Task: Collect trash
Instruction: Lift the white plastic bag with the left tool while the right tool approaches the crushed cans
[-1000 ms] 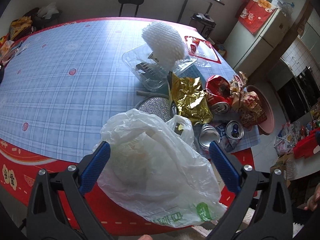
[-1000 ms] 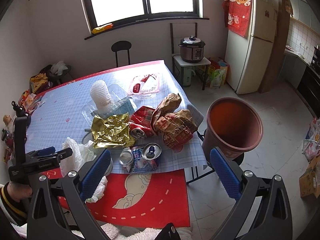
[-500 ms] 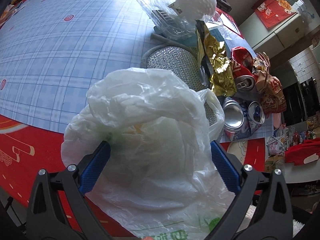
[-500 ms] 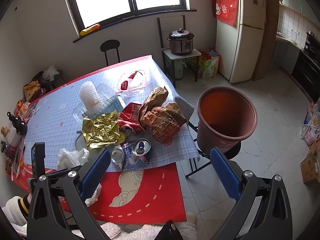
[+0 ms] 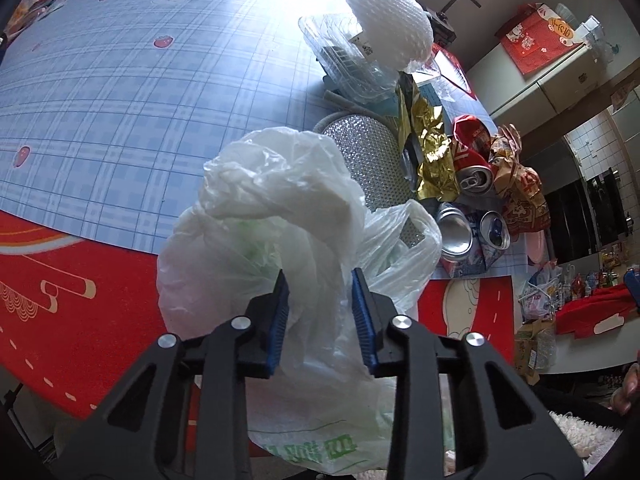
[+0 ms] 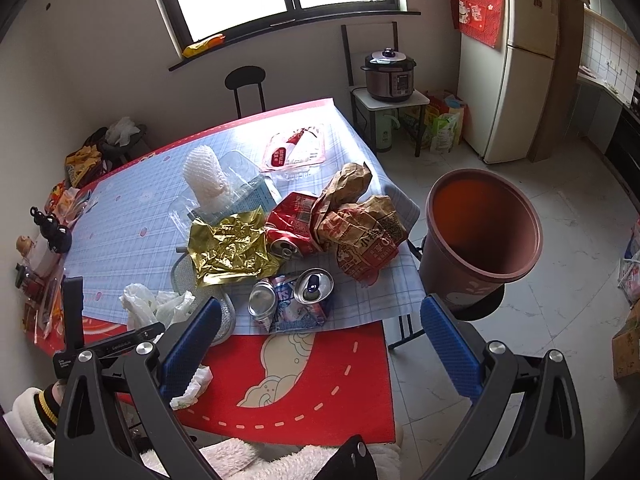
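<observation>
My left gripper (image 5: 320,312) is shut on a crumpled white plastic bag (image 5: 276,216) at the table's near edge; the bag also shows in the right wrist view (image 6: 154,306). My right gripper (image 6: 316,340) is open and empty, held above the near edge of the table. A brown trash bin (image 6: 480,240) stands on a stool right of the table. Trash lies on the table: gold foil (image 6: 228,248), a crushed red can (image 6: 292,228), brown paper bags (image 6: 356,220), two silver cans (image 6: 292,292), white foam netting (image 6: 204,178) and a clear plastic box (image 5: 348,60).
The table has a blue checked cloth (image 5: 120,80) with a red border. A round metal mesh piece (image 5: 368,160) lies beside the bag. A chair (image 6: 246,84), a rice cooker (image 6: 390,74) and a fridge (image 6: 516,60) stand behind. Clutter lines the table's left edge (image 6: 48,232).
My left gripper has closed on the white plastic bag; its jaws were wide apart before. The right gripper view has shifted slightly, still open.
</observation>
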Motion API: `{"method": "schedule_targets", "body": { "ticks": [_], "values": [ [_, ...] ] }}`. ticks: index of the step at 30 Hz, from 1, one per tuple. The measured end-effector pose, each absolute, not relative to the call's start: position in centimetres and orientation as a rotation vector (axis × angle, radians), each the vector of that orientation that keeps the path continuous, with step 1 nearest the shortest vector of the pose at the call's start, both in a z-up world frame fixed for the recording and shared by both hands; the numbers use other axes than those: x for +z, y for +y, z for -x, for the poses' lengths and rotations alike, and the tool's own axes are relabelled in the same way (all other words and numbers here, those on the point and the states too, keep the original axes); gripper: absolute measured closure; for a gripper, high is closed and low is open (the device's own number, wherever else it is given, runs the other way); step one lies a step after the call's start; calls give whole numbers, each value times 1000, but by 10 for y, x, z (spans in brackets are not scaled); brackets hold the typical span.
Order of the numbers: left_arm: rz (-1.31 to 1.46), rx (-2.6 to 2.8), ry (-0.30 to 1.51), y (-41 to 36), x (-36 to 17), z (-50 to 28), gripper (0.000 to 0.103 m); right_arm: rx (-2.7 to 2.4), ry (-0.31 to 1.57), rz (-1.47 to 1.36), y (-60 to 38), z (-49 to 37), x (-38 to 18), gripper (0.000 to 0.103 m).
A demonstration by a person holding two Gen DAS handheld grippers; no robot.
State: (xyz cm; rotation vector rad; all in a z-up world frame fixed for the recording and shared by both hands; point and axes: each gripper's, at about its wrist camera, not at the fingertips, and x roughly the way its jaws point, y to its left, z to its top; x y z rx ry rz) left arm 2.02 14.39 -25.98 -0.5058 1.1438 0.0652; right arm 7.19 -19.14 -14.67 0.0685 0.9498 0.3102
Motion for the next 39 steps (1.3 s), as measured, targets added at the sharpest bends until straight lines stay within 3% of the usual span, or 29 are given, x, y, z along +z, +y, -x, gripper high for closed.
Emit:
{"method": "schedule_targets", "body": {
  "ticks": [9, 20, 27, 32, 34, 36, 39],
  "values": [
    [455, 57, 990, 162, -213, 6, 87, 348, 991, -53, -170, -72, -153, 5],
    [464, -74, 828, 194, -159, 20, 90, 339, 1014, -9, -129, -55, -155, 5],
    [421, -159, 833, 189, -147, 4, 90, 336, 978, -22, -130, -44, -158, 6],
    [397, -105, 846, 167, -148, -5, 90, 368, 954, -34, -161, -59, -169, 19],
    [413, -55, 825, 157, -146, -2, 90, 400, 968, -42, -172, -71, -179, 35],
    [450, 3, 813, 147, -144, 2, 90, 450, 987, -42, -179, -83, -187, 43],
    [448, 68, 790, 128, -139, 7, 90, 523, 981, -13, -185, -100, -198, 45]
  ]
}}
